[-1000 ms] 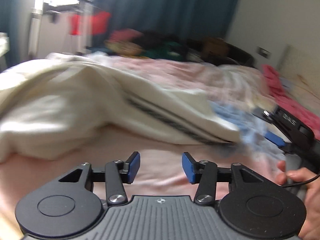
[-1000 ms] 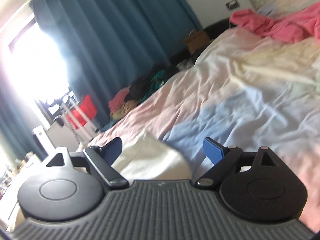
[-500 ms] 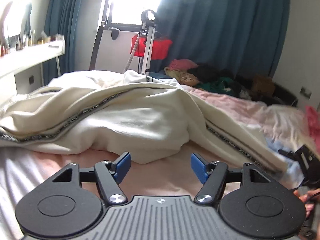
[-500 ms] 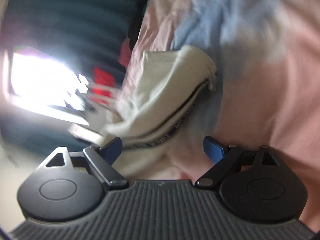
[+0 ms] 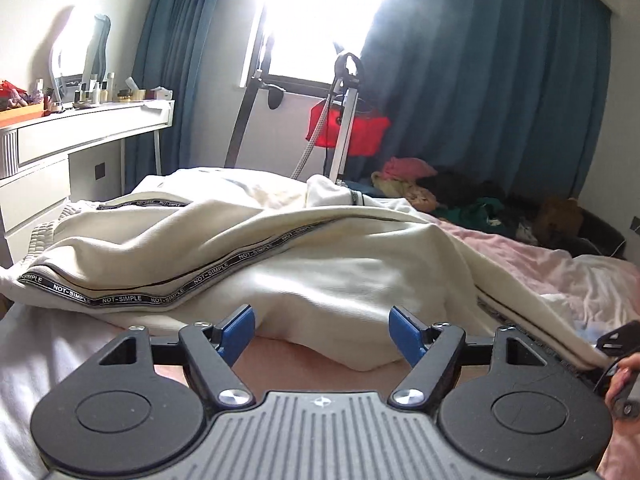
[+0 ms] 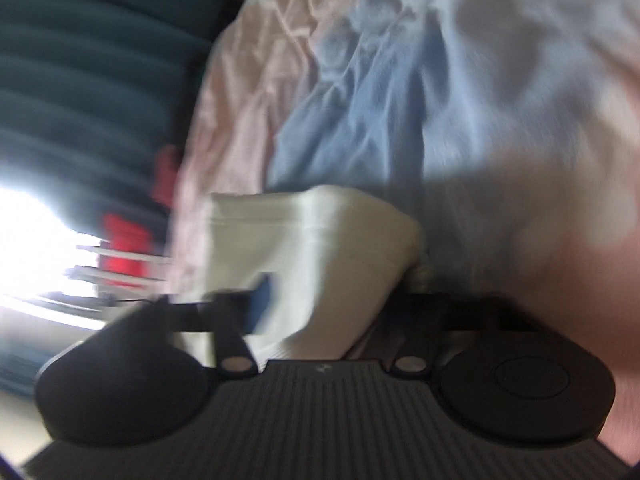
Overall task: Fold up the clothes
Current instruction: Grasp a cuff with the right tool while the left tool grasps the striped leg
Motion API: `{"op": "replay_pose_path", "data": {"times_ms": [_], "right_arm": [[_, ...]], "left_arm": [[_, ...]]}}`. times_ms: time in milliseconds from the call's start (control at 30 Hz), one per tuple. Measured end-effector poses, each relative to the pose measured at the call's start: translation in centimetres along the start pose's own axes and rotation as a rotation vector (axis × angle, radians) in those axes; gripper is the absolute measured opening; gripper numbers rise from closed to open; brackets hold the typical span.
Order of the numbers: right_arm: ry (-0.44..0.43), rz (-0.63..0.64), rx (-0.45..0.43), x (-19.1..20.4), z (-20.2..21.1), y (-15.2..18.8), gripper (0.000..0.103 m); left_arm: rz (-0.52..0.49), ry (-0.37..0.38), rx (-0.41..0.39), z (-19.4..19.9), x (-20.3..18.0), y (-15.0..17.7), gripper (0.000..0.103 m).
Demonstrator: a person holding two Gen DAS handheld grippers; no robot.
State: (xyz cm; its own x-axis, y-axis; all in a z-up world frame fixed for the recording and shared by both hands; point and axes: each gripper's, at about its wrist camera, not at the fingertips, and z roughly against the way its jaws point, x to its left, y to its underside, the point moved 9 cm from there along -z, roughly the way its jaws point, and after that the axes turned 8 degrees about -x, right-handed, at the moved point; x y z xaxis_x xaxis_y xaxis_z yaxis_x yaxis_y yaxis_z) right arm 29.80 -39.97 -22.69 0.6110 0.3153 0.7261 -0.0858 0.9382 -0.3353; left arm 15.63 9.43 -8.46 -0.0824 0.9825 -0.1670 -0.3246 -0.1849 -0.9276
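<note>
cream trousers [image 5: 256,264] sprawl across the frame's middle on the pink bed [image 5: 560,276]. your left gripper [image 5: 320,334] hangs low centre, jaws spreading, empty, likely seeking a hem. your right gripper [image 6: 320,304] is closing around their end, probably for folding.

Dark blue curtains [image 5: 500,92] flank a bright window [image 5: 320,12] at top; a white bench [image 5: 80,128] with toiletries stands at left, a red bag [image 5: 352,132] hanging centre.
</note>
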Motion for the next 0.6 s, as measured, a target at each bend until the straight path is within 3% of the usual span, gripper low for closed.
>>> {"op": "replay_pose_path", "data": {"times_ms": [167,233,433,600], "right_arm": [[0.005,0.119,-0.118,3.0,2.7,-4.2,0.010],[-0.011,0.156,-0.168,3.3,4.2,-7.4,0.009],[-0.054,0.153,-0.250,1.3,8.9,-14.0,0.009],[-0.084,0.067,-0.215,-3.7,9.3,-15.7,0.009]], "left_arm": [[0.058,0.033,0.012,-0.5,0.6,-1.2,0.076],[0.133,0.058,0.045,-0.8,1.6,-1.1,0.076],[0.365,0.044,0.235,-2.2,7.0,0.3,0.076],[0.597,-0.089,0.346,-2.6,14.2,2.4,0.076]]}}
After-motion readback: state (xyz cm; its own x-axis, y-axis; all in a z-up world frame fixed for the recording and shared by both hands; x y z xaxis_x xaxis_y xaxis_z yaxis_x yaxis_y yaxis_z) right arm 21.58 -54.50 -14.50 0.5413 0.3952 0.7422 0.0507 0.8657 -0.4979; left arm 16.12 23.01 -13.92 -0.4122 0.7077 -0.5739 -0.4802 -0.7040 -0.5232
